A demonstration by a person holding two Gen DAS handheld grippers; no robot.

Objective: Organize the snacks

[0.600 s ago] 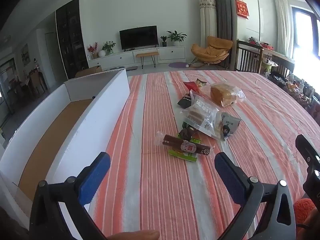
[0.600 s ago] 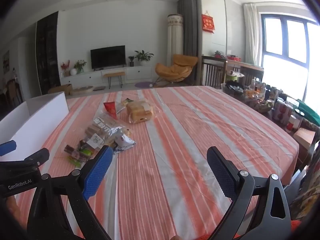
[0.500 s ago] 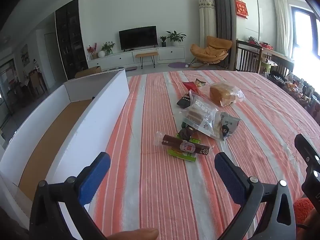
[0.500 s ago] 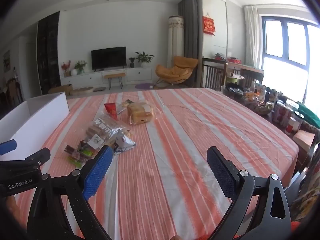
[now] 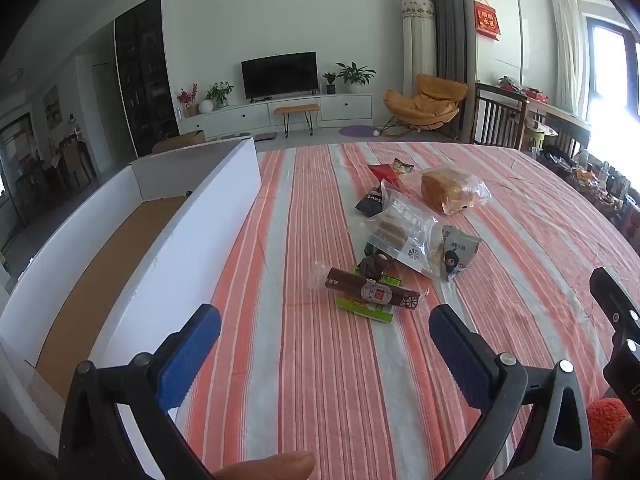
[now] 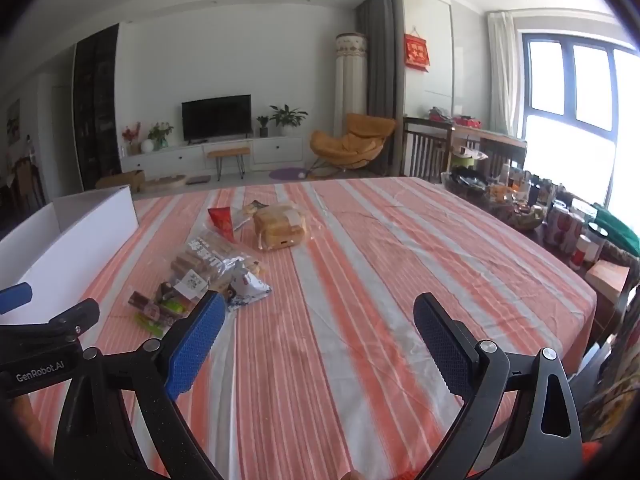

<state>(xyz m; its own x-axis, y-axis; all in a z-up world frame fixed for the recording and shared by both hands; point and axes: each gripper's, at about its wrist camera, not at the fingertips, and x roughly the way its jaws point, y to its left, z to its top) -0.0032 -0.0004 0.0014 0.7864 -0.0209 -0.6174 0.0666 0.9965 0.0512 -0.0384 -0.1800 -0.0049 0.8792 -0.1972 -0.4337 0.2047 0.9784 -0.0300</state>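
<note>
A pile of snacks lies mid-table: a brown sausage stick on a green packet, a clear cracker bag, a grey pouch, a bagged bread loaf, a dark packet and a red packet. A white cardboard box with a brown floor stands at the left. My left gripper is open and empty, just short of the sausage stick. My right gripper is open and empty, right of the pile; bread and crackers show there.
The table has an orange and grey striped cloth. Its right edge drops off beside a side table crowded with jars and cans. The left gripper's body shows at the right wrist view's left edge.
</note>
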